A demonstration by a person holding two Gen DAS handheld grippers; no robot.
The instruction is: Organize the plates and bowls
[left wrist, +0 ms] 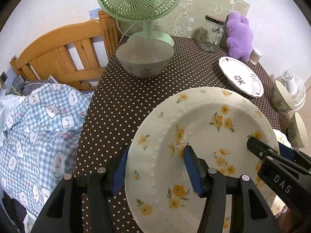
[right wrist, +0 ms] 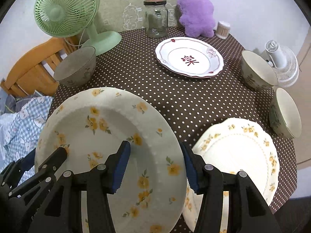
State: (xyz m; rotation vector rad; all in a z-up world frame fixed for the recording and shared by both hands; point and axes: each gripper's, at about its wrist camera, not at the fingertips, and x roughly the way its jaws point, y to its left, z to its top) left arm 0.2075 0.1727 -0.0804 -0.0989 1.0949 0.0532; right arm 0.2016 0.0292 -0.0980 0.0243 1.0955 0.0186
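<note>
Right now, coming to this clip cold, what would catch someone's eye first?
The big yellow-flowered plate fills the foreground, its rim straddled on opposite sides by the left gripper and right gripper. Behind it on the polka-dot table lies a white plate with a red character. A mint-green fan and purple plush toy stand along the back edge.

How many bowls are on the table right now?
3. One grey bowl sits at the left by the green fan's base; two cream-lined bowls stand at the right edge, one beside the white fan, the other nearer the camera. Others may be hidden behind the held plate.
</note>
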